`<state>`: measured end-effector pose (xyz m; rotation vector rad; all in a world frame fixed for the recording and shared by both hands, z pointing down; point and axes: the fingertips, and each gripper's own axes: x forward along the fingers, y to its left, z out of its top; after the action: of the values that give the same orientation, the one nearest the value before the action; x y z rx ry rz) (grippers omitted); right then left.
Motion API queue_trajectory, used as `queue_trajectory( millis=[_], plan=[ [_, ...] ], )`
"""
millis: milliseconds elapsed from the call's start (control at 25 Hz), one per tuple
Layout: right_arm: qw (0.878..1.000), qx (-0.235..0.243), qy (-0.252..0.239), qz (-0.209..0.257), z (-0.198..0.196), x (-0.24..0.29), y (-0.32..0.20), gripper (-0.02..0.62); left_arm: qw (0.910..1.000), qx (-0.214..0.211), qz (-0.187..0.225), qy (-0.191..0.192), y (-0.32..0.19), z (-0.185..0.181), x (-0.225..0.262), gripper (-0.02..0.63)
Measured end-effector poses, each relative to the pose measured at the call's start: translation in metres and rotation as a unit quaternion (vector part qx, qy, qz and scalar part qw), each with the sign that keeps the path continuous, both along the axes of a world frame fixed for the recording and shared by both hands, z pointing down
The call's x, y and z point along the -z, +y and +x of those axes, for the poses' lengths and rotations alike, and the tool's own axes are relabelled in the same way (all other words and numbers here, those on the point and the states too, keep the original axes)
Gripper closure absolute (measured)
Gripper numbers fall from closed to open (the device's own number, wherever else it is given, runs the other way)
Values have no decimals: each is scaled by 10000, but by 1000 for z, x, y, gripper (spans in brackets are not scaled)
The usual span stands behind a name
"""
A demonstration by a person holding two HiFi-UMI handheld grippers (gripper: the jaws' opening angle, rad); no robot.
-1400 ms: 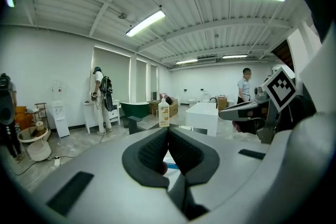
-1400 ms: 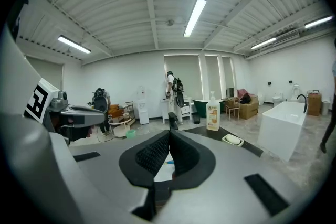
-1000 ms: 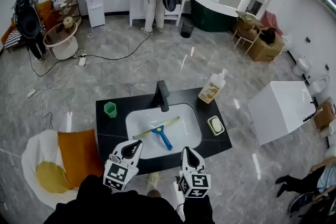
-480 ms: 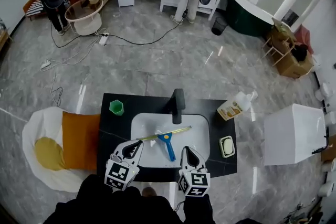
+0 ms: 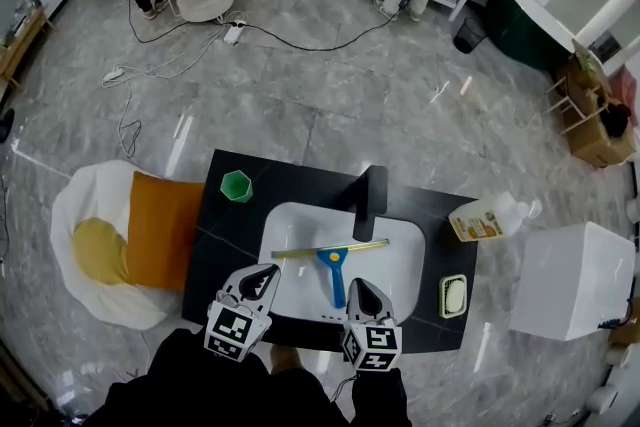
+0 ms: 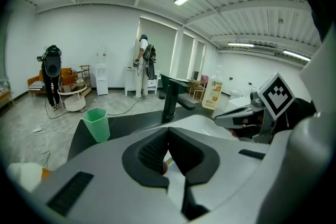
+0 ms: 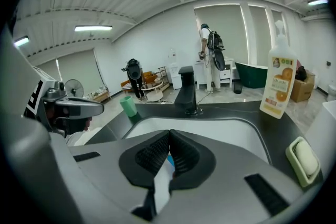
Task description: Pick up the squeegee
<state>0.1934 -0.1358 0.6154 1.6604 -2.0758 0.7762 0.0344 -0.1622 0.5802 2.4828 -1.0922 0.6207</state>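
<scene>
The squeegee [image 5: 333, 267], with a blue handle and a long pale yellow blade, lies flat in the white sink [image 5: 300, 225] of the black counter [image 5: 215, 245]. Its handle points toward me. My left gripper [image 5: 267, 277] hovers over the sink's near left rim, shut on nothing, left of the handle. My right gripper [image 5: 360, 288] is shut and empty just right of the handle's end. In the left gripper view the jaws [image 6: 168, 131] meet with nothing held. The right gripper [image 7: 169, 136] likewise shows closed pads, with a sliver of blue below them.
A green cup [image 5: 236, 185] stands at the counter's far left. The black faucet [image 5: 370, 195] rises behind the sink. A soap bottle [image 5: 488, 217] and soap dish [image 5: 453, 295] sit on the right. A white box [image 5: 575, 280] stands right of the counter, an orange cushion [image 5: 160, 230] left.
Both grippers have come down and forward toward the sink's near rim, staying shut. The squeegee has kept its place in the sink.
</scene>
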Motion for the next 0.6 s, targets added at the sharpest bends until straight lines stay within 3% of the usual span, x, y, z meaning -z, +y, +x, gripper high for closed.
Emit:
queue_trajectory(
  millis=[600],
  plan=[
    [9966, 396, -124, -711, 2, -86, -8, 579, 9981, 221, -553, -127, -6, 10, -70, 584]
  ],
)
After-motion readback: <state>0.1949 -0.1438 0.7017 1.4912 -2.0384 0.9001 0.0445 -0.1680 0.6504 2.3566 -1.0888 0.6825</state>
